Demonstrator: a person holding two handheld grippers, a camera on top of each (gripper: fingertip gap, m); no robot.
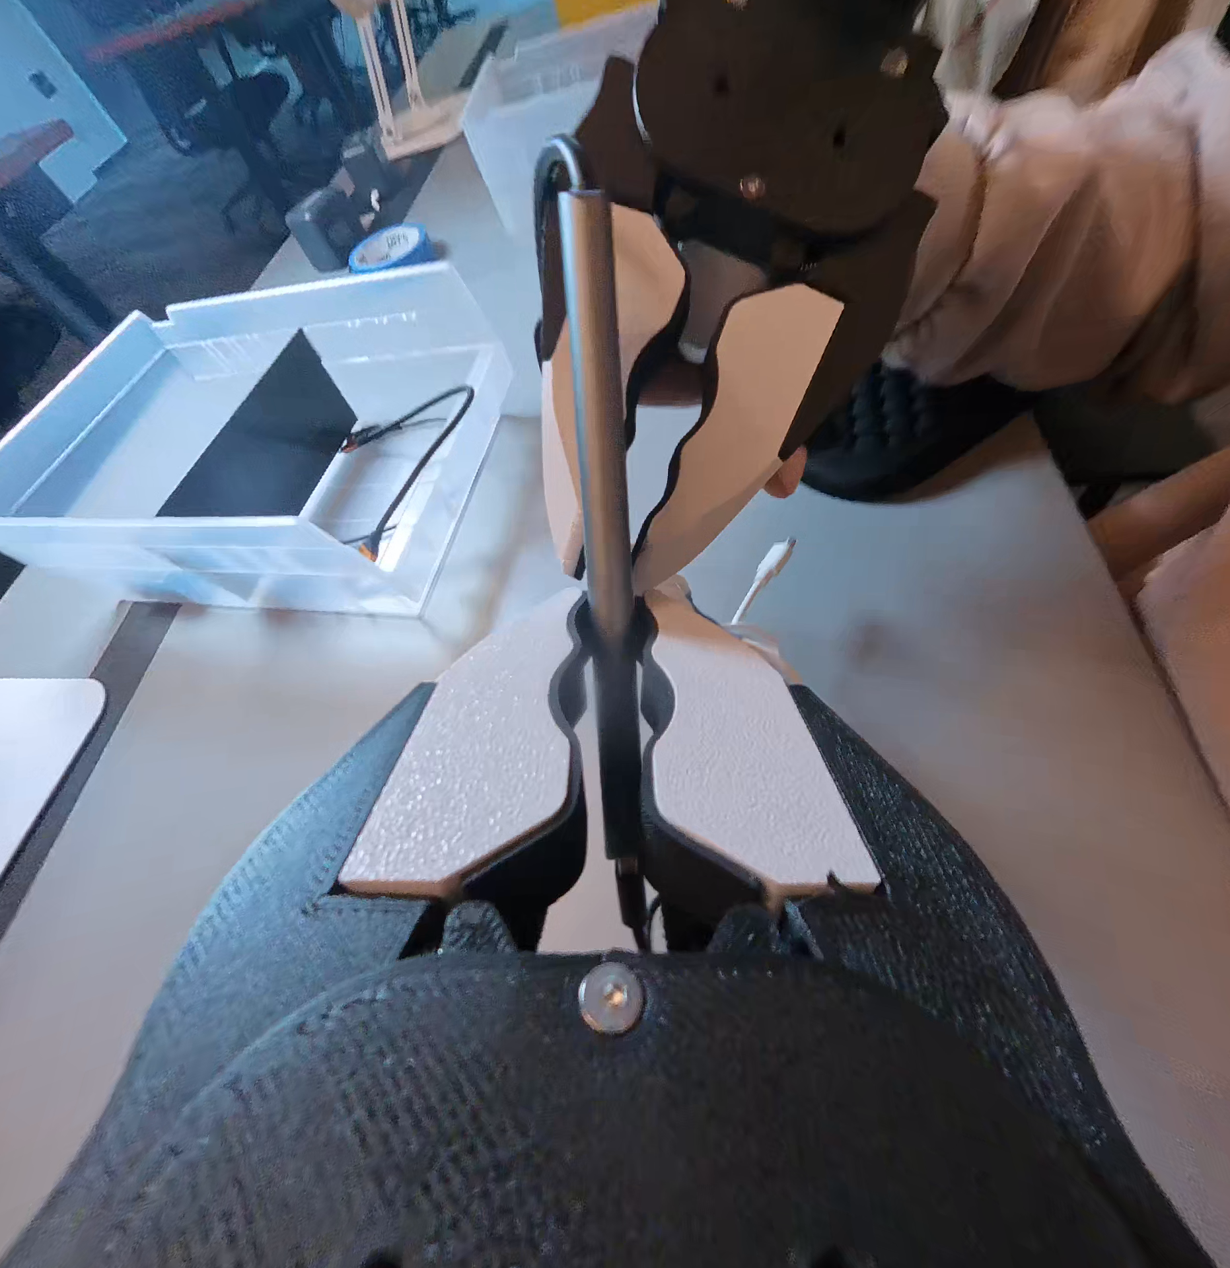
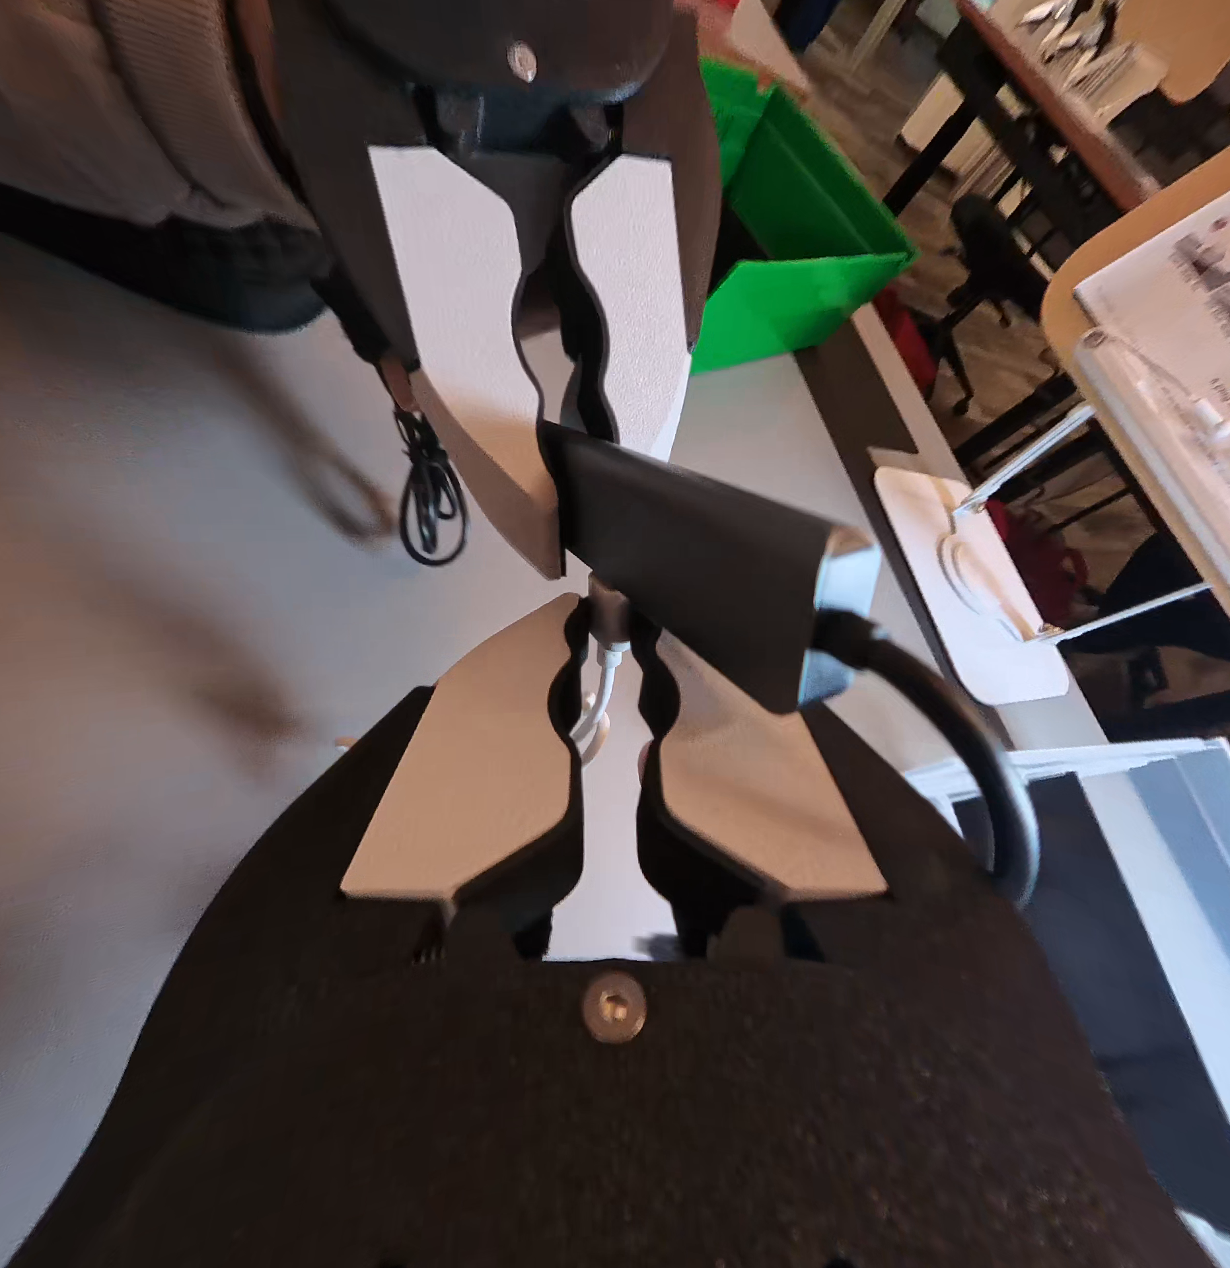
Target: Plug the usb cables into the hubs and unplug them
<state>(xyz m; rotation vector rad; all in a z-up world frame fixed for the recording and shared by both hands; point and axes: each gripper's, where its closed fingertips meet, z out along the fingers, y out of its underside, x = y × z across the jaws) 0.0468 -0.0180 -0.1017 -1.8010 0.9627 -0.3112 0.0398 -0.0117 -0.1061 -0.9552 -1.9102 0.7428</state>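
- Left hand-held gripper (image 1: 609, 641): black textured printed body, one silver screw (image 1: 611, 996) at centre, two pale flat fingers (image 1: 475, 761) with wavy black-edged inner faces.
- Right hand-held gripper (image 2: 609, 641): same build, silver screw (image 2: 613, 1014).
- Person: loose beige sleeve (image 1: 1072, 226).

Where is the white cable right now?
In the right wrist view the white cable sits between the right gripper fingers, right under the dark hub. In the left wrist view its loose end lies on the table.
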